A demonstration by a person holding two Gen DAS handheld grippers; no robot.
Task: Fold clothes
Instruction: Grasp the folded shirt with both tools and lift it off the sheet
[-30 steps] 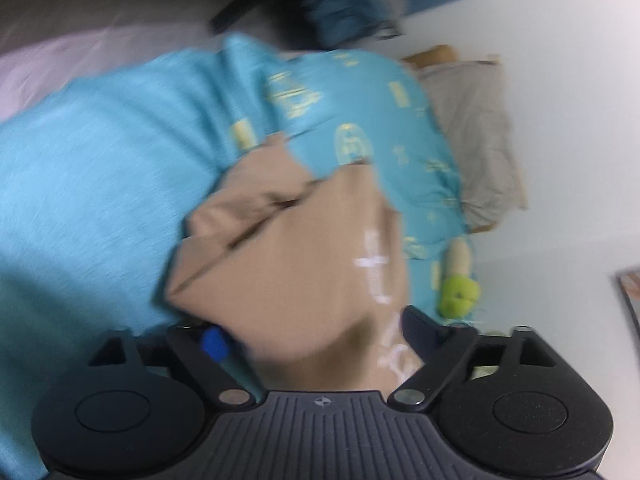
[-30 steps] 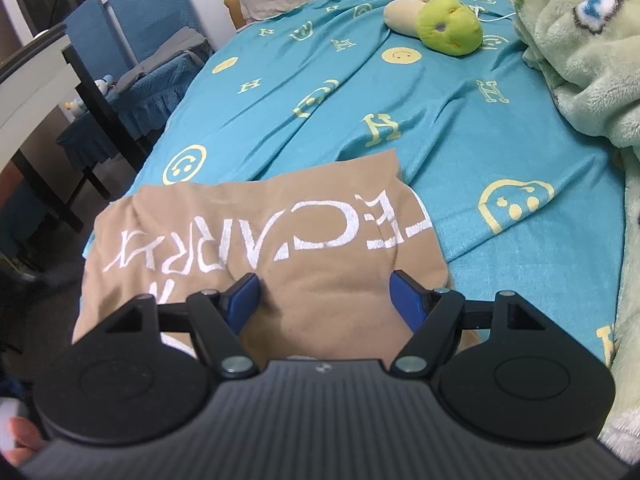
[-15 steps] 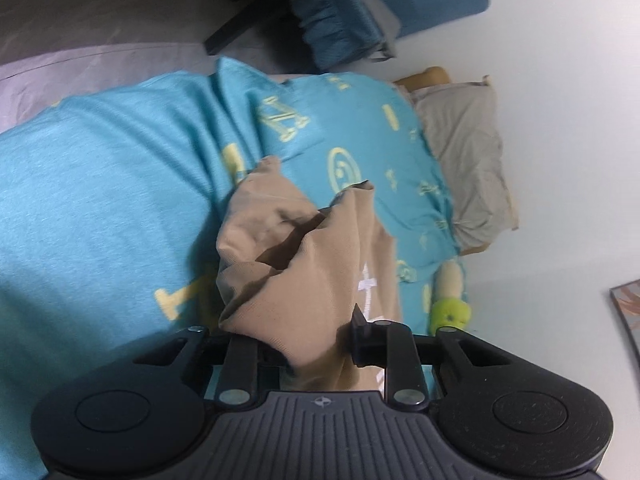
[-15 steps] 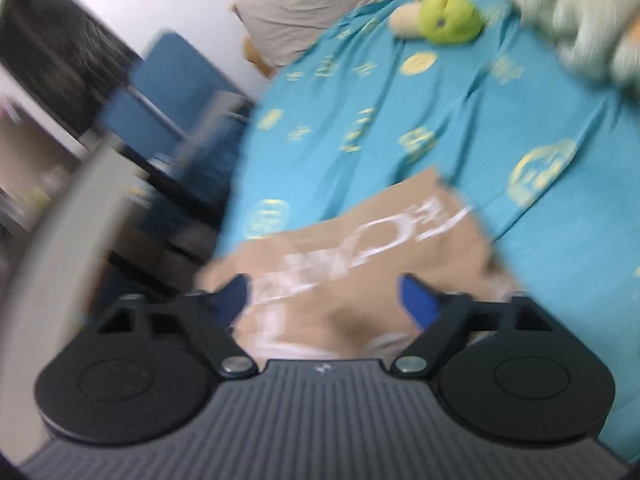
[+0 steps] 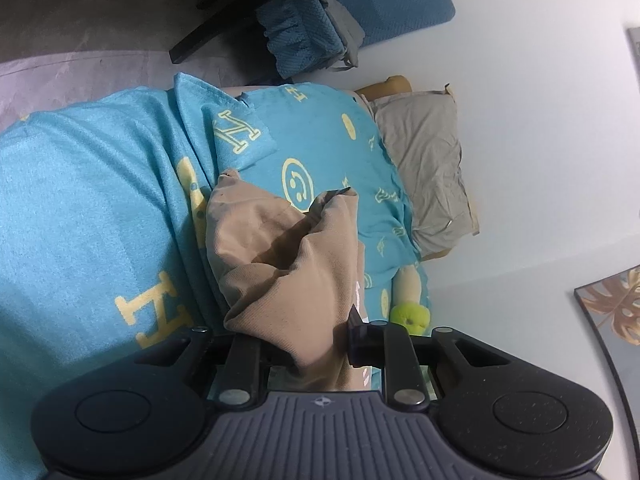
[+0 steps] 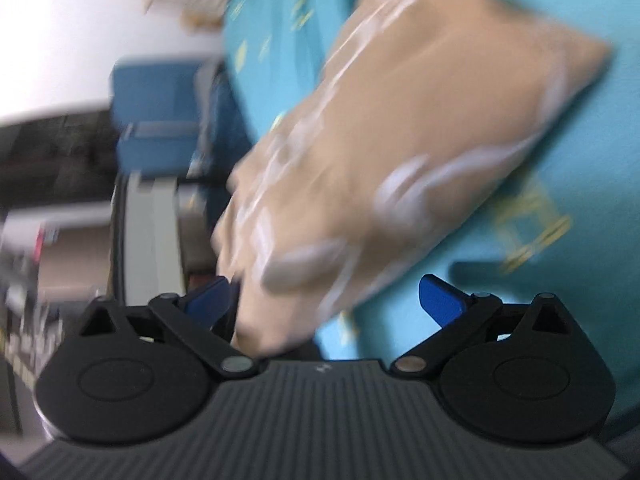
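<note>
A tan garment with white lettering point(image 5: 288, 264) lies on a bed covered by a turquoise sheet point(image 5: 88, 208) with yellow letters and smileys. My left gripper point(image 5: 308, 344) is shut on a bunched end of the tan garment, which bulges up between its fingers. In the blurred right wrist view the garment point(image 6: 400, 140) spreads across the sheet point(image 6: 580, 208). My right gripper point(image 6: 324, 304) is open, its blue pads wide apart, with the garment's near edge lying between them, close to the left pad point(image 6: 208, 304).
A grey pillow point(image 5: 424, 168) and a green plush toy point(image 5: 410, 318) lie at the head of the bed by a white wall. A blue chair point(image 5: 352, 12) stands beside the bed, also in the right wrist view point(image 6: 156, 120), next to dark furniture point(image 6: 52, 168).
My left gripper closed on the garment's end and holds it bunched. My right gripper stayed open and swung fast, rolling its view; the garment now fills more of that view.
</note>
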